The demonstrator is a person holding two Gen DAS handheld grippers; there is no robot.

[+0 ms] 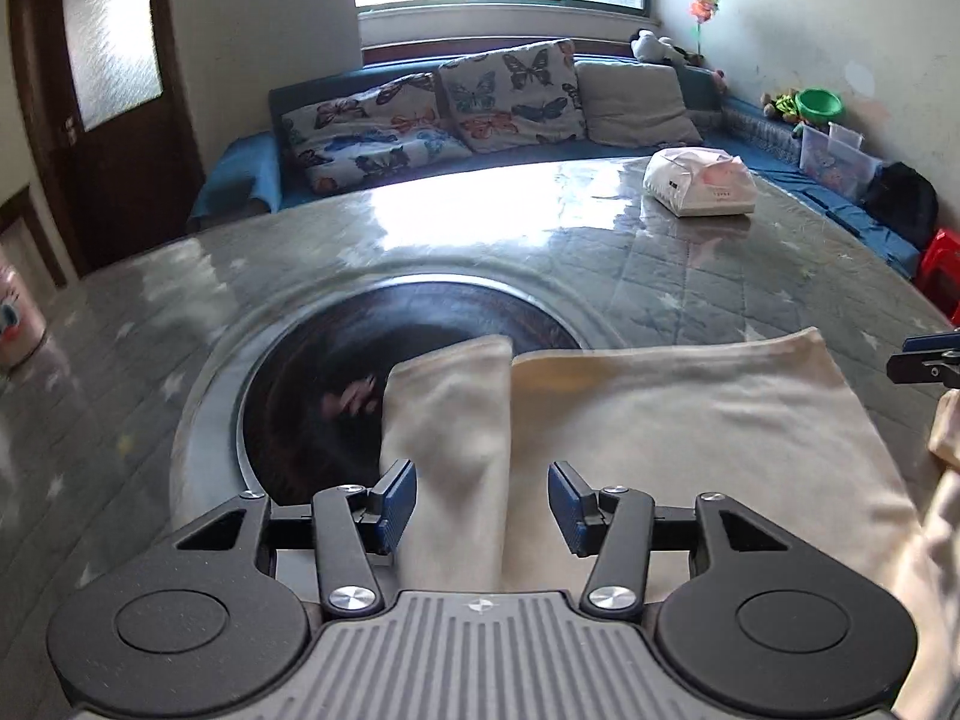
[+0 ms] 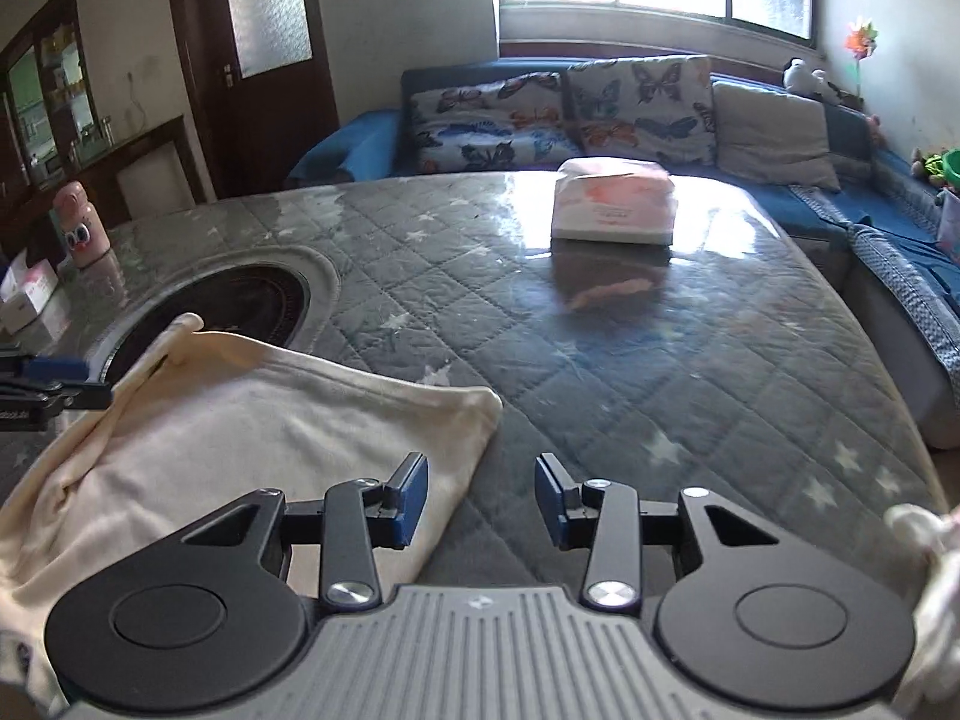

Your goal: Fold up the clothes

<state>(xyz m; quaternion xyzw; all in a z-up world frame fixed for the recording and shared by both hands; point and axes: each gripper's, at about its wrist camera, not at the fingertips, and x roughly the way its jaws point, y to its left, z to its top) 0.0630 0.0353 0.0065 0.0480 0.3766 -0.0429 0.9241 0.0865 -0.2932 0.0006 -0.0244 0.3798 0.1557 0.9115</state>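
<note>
A cream garment (image 1: 690, 420) lies folded flat on the grey quilted table (image 1: 750, 276), its left part overlapping a dark round opening (image 1: 336, 372). My left gripper (image 1: 483, 504) hovers over a folded strip of the garment. Its blue pads (image 1: 401, 501) stand apart on either side without pressing the cloth. In the right wrist view the same garment (image 2: 240, 432) fills the lower left. My right gripper (image 2: 481, 495) is open over its right edge, with only table between the pads. Each gripper shows at the edge of the other's view: the right gripper (image 1: 927, 360), the left gripper (image 2: 48, 381).
A white and pink tissue pack (image 2: 612, 207) sits at the far side of the table (image 2: 660, 360). More pale fabric (image 2: 924, 570) lies at the near right. A pink bottle (image 2: 81, 222) and a small box (image 2: 30, 294) stand at the left end. A blue sofa (image 1: 540, 150) with cushions runs behind.
</note>
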